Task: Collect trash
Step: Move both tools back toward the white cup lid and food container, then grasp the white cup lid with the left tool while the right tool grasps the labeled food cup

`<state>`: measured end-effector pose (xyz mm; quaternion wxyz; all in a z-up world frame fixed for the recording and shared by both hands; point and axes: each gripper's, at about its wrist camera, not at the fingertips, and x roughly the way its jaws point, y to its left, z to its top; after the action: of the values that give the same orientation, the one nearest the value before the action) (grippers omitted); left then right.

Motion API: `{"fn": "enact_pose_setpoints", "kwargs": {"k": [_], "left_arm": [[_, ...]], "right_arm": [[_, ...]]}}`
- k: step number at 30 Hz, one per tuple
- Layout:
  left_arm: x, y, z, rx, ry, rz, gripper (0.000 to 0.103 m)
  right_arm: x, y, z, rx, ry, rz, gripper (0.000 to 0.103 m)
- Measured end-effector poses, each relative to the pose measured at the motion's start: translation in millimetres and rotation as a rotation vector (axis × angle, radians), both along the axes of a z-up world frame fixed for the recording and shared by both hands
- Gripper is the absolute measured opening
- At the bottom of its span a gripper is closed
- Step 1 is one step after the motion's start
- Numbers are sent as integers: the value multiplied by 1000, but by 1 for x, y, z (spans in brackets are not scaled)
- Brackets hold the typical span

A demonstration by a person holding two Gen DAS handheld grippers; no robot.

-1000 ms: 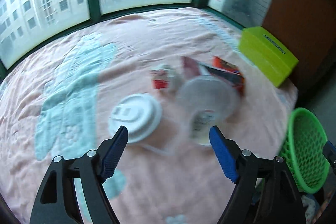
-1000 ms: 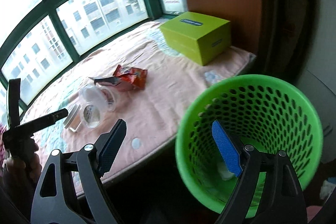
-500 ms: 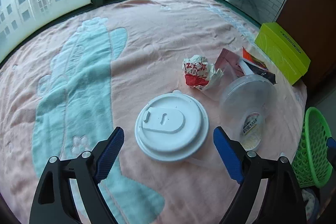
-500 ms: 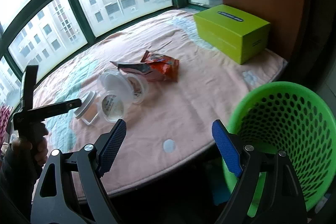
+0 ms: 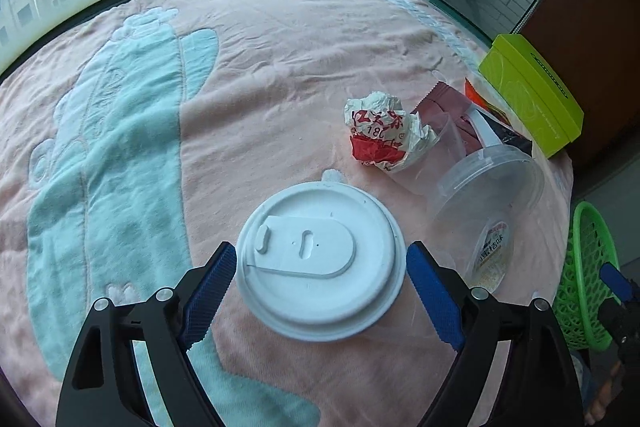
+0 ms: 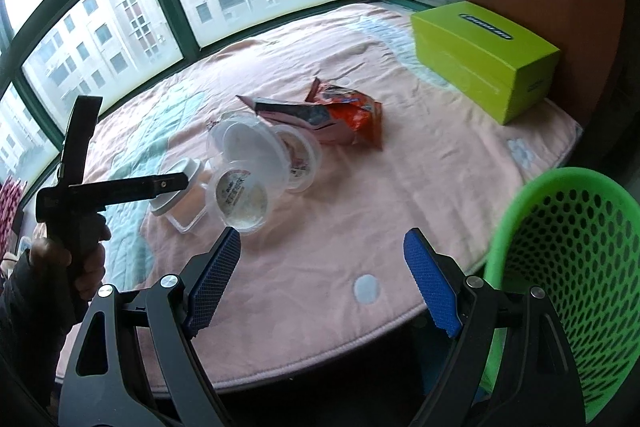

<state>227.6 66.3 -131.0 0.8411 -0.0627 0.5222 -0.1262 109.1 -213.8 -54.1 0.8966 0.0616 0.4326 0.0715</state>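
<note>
My left gripper (image 5: pixel 320 287) is open, its blue pads on either side of a clear cup with a white lid (image 5: pixel 318 259) lying on the pink blanket; whether they touch it I cannot tell. Beside it lie a clear tub (image 5: pixel 486 203), a crumpled red-and-white wrapper (image 5: pixel 384 133) and snack bags (image 5: pixel 476 119). In the right wrist view the same heap shows: tub (image 6: pixel 244 183), red snack bag (image 6: pixel 344 115), lidded cup (image 6: pixel 180 195). My right gripper (image 6: pixel 322 283) is open and empty above the blanket's front edge, left of the green basket (image 6: pixel 572 267).
A lime-green box (image 6: pixel 484 59) stands at the back right against a brown wall. The green basket (image 5: pixel 588 279) sits below the blanket's right edge. Windows run along the far side. The pink blanket (image 5: pixel 260 67) has a teal figure on its left part.
My left gripper has moved forward and down until its open pads flank the lidded cup. My right gripper has swung left, away from over the basket toward the blanket.
</note>
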Motion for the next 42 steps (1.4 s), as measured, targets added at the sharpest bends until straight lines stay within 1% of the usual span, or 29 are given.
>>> {"fn": "enact_pose_setpoints", "kwargs": {"k": [5, 6, 7, 9, 12, 15, 23, 27, 35, 36, 40, 42], "left_arm": [[4, 3, -3, -22, 0, 2, 82], [4, 4, -2, -25, -2, 4, 77], [4, 6, -1, -29, -6, 9, 76], [3, 9, 0, -33, -9, 17, 76], [0, 12, 1, -18, -18, 30, 76], [-4, 18, 5, -25, -27, 47, 75], [-16, 35, 26, -47, -75, 86, 75], [-20, 40, 34, -58, -90, 97, 75], [-26, 40, 40, -74, -104, 99, 75], [-27, 40, 41, -75, -105, 98, 72], [-28, 39, 41, -79, -102, 98, 73], [-30, 39, 41, -79, -102, 97, 73]], "right_arm": [[6, 7, -4, -2, 9, 15, 83], [7, 9, -5, -4, 10, 19, 83], [8, 11, -6, -5, 12, 23, 83], [10, 15, -8, -8, 16, 34, 83], [14, 22, -13, -11, 22, 54, 83], [21, 30, -20, -9, 32, 78, 83], [39, 53, -42, -14, 60, 125, 83], [46, 66, -50, -43, 67, 171, 83], [63, 80, -65, -85, 76, 213, 83], [65, 82, -67, -99, 79, 222, 82], [70, 89, -72, -112, 80, 238, 81], [71, 91, -73, -118, 79, 245, 75]]}}
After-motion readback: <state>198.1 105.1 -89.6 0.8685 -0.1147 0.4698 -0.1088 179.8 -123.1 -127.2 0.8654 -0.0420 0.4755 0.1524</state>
